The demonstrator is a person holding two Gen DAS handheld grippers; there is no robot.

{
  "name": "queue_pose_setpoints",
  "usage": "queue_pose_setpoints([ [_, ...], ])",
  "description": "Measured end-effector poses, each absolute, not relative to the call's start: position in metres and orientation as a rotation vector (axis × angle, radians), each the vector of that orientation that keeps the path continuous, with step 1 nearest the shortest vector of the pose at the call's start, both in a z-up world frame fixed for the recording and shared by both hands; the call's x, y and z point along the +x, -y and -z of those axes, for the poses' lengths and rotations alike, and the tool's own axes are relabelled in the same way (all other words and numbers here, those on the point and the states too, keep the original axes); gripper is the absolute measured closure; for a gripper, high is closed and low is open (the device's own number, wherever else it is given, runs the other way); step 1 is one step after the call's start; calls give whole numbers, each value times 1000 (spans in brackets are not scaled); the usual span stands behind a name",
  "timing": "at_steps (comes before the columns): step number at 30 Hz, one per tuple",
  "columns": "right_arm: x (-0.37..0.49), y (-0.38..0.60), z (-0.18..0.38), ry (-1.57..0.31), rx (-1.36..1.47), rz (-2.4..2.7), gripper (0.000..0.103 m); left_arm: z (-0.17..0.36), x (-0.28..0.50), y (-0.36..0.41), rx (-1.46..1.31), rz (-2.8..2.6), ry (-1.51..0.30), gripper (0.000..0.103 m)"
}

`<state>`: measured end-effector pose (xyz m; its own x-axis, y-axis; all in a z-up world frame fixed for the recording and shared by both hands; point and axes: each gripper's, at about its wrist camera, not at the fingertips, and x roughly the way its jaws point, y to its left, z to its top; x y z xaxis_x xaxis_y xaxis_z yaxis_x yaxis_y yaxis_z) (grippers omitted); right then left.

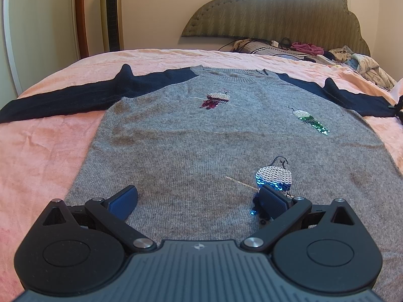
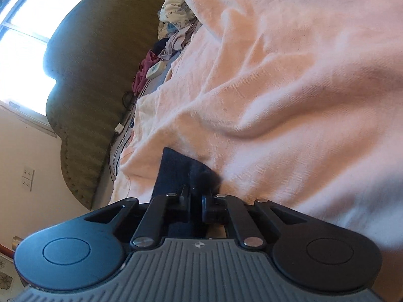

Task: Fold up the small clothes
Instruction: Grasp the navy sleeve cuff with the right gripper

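A grey knit sweater (image 1: 189, 138) with navy sleeves and sequin patches lies flat, face up, on the pink bedspread (image 1: 37, 151). Its left sleeve (image 1: 63, 98) and right sleeve (image 1: 352, 98) are spread out to the sides. My left gripper (image 1: 197, 196) stands open low over the sweater's near hem, with nothing between its blue pads; its right finger (image 1: 272, 201) covers part of a blue sequin patch (image 1: 274, 176). In the right wrist view, rolled onto its side, my right gripper (image 2: 196, 193) is shut on the navy sleeve end (image 2: 176, 166), which sticks out past the fingertips.
A padded olive headboard (image 1: 277, 12) stands at the far end of the bed. Before it lie a pile of loose clothes (image 1: 352, 60), cables and a charger (image 1: 274, 43). A tower fan (image 1: 110, 12) stands at the wall on the left. Wrinkled bedspread (image 2: 289, 88) spreads beyond the sleeve.
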<state>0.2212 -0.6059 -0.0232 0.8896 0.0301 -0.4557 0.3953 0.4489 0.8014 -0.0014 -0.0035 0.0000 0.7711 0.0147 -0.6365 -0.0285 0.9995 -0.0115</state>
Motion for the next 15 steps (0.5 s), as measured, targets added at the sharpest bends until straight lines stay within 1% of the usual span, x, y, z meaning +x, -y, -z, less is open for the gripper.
queue_pose_setpoints([
  [3,217,567,-11,-420,976,114,89,0,-1,3,-26,-23,-688,0],
  [8,219,438,-65,-431,815,-250,89,0,-1,2,-33,-21,-685,0],
  [10,220,380,-72,-461,784,-378,89,1,-1,2,-36,-20,-685,0],
  [12,223,326,-67,-515,773,-467,89,1,-1,2,-35,-20,-685,0],
  [13,226,302,-60,-549,765,-493,85,0,-1,2,-35,-20,-685,0],
  [15,227,267,-40,-655,789,-508,67,0,-1,2,-34,-20,-685,0],
])
